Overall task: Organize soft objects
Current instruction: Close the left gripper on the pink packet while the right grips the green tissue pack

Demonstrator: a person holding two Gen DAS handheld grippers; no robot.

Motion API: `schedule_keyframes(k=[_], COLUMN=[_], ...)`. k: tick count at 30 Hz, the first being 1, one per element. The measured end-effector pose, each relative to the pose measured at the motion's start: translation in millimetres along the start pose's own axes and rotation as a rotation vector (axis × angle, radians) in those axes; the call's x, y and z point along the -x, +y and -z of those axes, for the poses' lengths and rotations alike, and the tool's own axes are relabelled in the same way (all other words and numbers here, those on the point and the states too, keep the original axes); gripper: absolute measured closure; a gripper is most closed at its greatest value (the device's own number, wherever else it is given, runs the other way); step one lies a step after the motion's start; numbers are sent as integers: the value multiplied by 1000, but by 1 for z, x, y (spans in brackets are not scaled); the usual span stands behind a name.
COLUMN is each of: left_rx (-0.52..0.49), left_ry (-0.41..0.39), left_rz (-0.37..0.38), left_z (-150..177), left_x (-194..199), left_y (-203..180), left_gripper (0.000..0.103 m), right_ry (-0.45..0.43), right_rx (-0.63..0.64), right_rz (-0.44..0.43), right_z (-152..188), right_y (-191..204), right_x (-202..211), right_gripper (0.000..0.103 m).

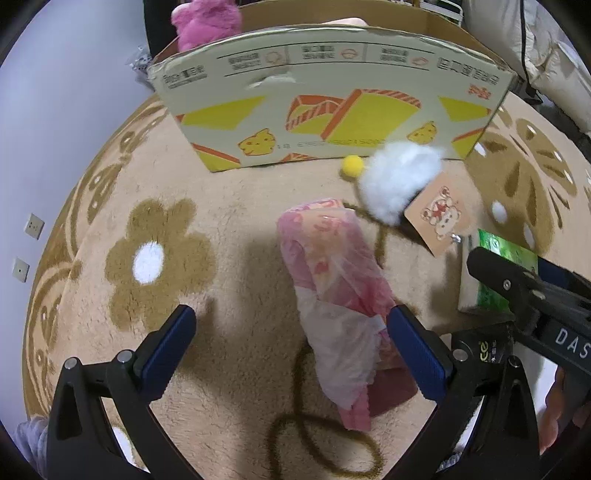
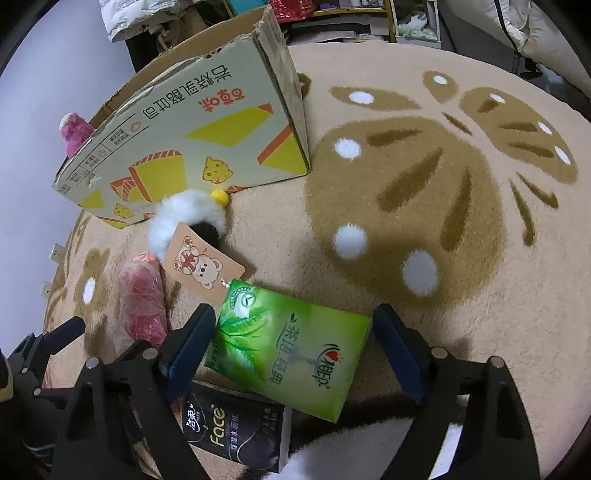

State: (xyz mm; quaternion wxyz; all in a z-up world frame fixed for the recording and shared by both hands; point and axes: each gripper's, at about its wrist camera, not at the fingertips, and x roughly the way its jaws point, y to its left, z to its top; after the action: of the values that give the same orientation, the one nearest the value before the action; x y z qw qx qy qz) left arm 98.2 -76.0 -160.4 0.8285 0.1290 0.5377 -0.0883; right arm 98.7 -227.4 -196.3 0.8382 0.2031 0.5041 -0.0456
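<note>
A: Count it off, left to right

B: One pink plush toy [image 1: 207,22] at the far left, inside the one cardboard box [image 1: 332,103]; the box wall hides its lower body and the frame edge cuts its top. On the rug [image 1: 110,184] in front lies one pink roll wrapped in clear plastic [image 1: 332,288]. Then one small yellow pompom [image 1: 352,165] touching one white fluffy toy [image 1: 400,181] just before the box, and one card tag with a bear print [image 1: 439,221] leaning on that fluff

A: And the tissue packs?

B: Two. One green tissue pack [image 2: 291,354] and one black tissue pack [image 2: 240,432] lying partly under its near edge

A: The grippers?

B: Two. The left hand-held gripper [image 1: 293,350] is released, its jaws spread wide; the pink roll's near end lies between them, against the right-hand blue pad, the other pad well apart from it. The right hand-held gripper [image 2: 295,354] is also released, jaws wide on either side of the green pack; whether the near pad touches the pack's edge, I cannot tell

A: What is hard to make out?

B: The dark patch under the white fluff is unclear, and the white toy is blurred in the left view. There the green pack shows only as a sliver behind the right gripper's arm. The black pack's far side is covered by the green one
</note>
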Motion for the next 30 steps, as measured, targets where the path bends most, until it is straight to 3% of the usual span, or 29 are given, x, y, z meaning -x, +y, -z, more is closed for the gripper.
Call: schedule_keyframes(k=[8,12,27,29,30], left_rx=[-62,-45,-49,-41,-45], left_ry=[-4,9,50,46,43], left_rz=[-23,16,-3,-2,-1], left_z=[3,3,6,7,7], left_x=[1,-1,-20,-20,-20], left_y=[-16,-15,-15,-12,-12], left_gripper=[0,0,0,3,8], right_ry=[6,7,10,6,4], right_rx=[7,7,23,15,12], right_rz=[-3,-3,-21,-29,-31], right_z=[0,0,1,1,1], right_y=[0,0,4,3,3], right_x=[0,0,-1,-1,0], right_gripper=[17,17,22,22,22])
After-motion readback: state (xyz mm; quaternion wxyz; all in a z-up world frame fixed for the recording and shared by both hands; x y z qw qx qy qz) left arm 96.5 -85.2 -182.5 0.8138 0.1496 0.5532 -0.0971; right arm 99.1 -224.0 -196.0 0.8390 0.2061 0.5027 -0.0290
